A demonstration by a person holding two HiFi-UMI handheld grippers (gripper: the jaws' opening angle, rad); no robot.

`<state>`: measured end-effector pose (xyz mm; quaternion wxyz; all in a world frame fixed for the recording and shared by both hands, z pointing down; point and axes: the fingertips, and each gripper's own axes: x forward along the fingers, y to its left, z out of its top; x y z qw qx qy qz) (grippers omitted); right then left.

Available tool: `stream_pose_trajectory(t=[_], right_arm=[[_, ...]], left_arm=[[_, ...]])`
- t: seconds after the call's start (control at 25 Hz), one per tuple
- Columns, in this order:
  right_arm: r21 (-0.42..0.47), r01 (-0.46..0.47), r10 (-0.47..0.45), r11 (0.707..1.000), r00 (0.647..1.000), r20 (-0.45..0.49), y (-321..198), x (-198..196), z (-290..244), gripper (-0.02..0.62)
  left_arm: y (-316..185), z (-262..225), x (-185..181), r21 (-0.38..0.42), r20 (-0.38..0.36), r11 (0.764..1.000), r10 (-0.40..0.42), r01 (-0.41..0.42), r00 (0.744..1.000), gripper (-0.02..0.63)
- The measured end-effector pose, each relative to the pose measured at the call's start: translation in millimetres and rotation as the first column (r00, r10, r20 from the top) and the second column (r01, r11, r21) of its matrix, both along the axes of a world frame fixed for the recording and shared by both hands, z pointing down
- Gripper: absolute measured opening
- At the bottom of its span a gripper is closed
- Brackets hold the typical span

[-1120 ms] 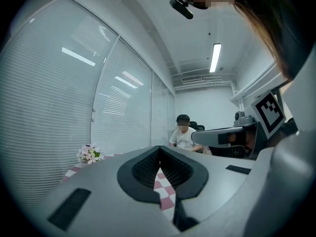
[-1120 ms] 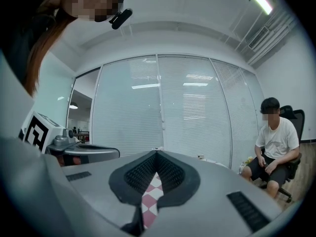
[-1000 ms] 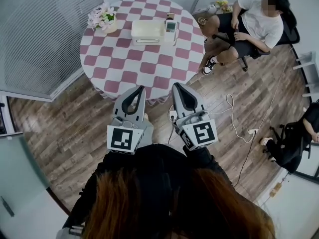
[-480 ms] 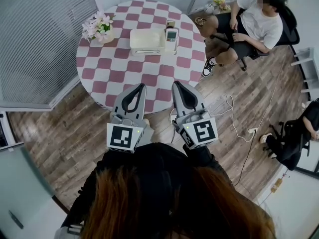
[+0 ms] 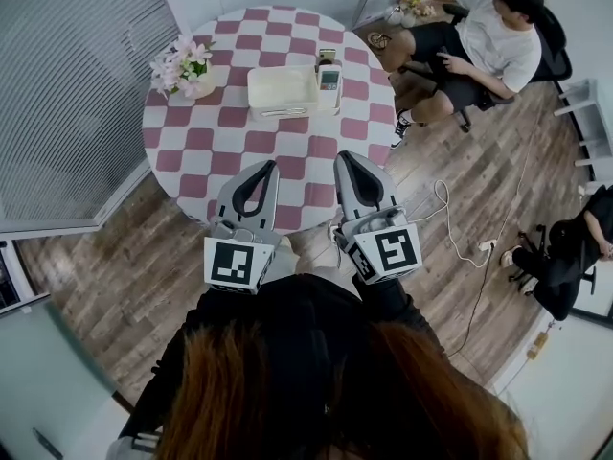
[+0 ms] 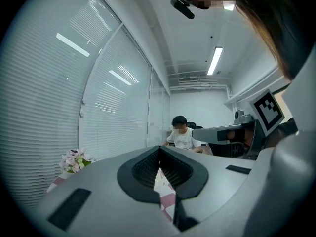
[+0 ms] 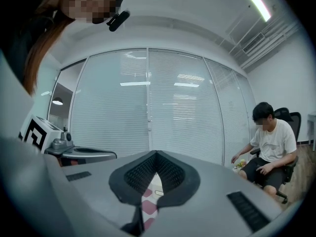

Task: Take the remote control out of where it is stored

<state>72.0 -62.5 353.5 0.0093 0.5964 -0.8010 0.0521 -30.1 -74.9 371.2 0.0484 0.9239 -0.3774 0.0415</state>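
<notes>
The remote control [image 5: 329, 77] is a small grey unit with a pale screen. It stands upright against the right end of a white box [image 5: 282, 91] on the round pink-and-white checked table [image 5: 220, 142]. My left gripper [image 5: 270, 166] and right gripper [image 5: 343, 156] are side by side over the table's near edge, well short of the box. Both are shut with nothing between the jaws, as the left gripper [image 6: 159, 148] and right gripper [image 7: 157, 153] show in their own views. The remote is hidden in both gripper views.
A pot of pink flowers [image 5: 182, 65] stands at the table's left. A seated person [image 5: 479, 36] is at the far right, another person [image 5: 575, 247] at the right edge. A white cable and power strip [image 5: 484, 250] lie on the wooden floor. Blinds line the left wall.
The table has drawn nearer in the head view, and both gripper tips now reach over its near edge. Both grippers stay shut.
</notes>
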Motion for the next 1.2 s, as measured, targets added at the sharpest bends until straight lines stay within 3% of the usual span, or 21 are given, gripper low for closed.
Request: stream_pose_trajectory(t=[0.32,0.64,1.2], right_arm=[[-0.008,-0.026,0.026,1.0,0.999,-0.022,-15,4,1,0.014],[-0.007,0.008,-0.008,1.0,1.0,-0.013,-25,-4,4,0.014],[-0.082,0.005,-0.004,0.997,1.0,0.015,-40,12,12,0.015]], left_arm=[[-12,2,-7,-0.005,-0.002,1.0,-0.007,0.007,1.0,0.009],[-18,2,-17,0.0,0.006,0.999,-0.039,0.039,0.999,0.009],[-31,-10,-11,0.015,0.001,0.995,-0.099,0.099,0.995,0.009]])
